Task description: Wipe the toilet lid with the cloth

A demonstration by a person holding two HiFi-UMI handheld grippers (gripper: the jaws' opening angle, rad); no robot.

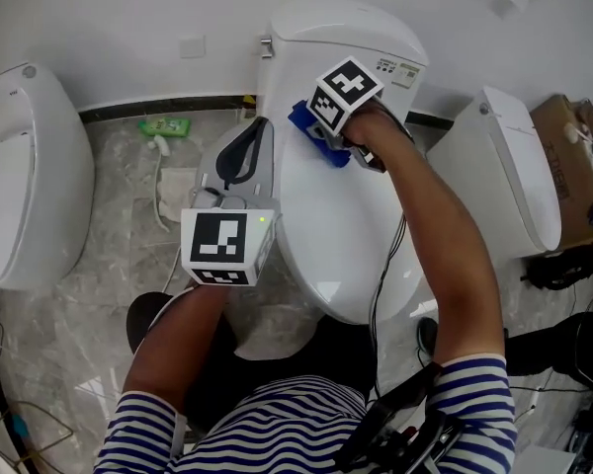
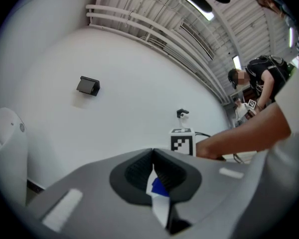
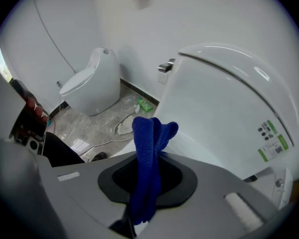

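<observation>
The white toilet lid (image 1: 338,235) lies shut in the middle of the head view, below the tank (image 1: 346,33). My right gripper (image 1: 324,141) is shut on a blue cloth (image 1: 311,126) at the lid's back left, close to the tank. In the right gripper view the cloth (image 3: 147,148) sticks up bunched between the jaws, with the tank (image 3: 229,108) beyond. My left gripper (image 1: 254,131) hovers by the lid's left edge, jaws shut with nothing in them. The left gripper view shows its closed jaws (image 2: 153,169) and the right gripper's marker cube (image 2: 182,141) beyond.
A second toilet (image 1: 20,166) stands at the left and a third (image 1: 509,176) at the right. A green pack (image 1: 165,125) and a white cord (image 1: 163,191) lie on the marble floor. A cardboard box (image 1: 573,156) is far right. Another person (image 2: 261,76) stands in the background.
</observation>
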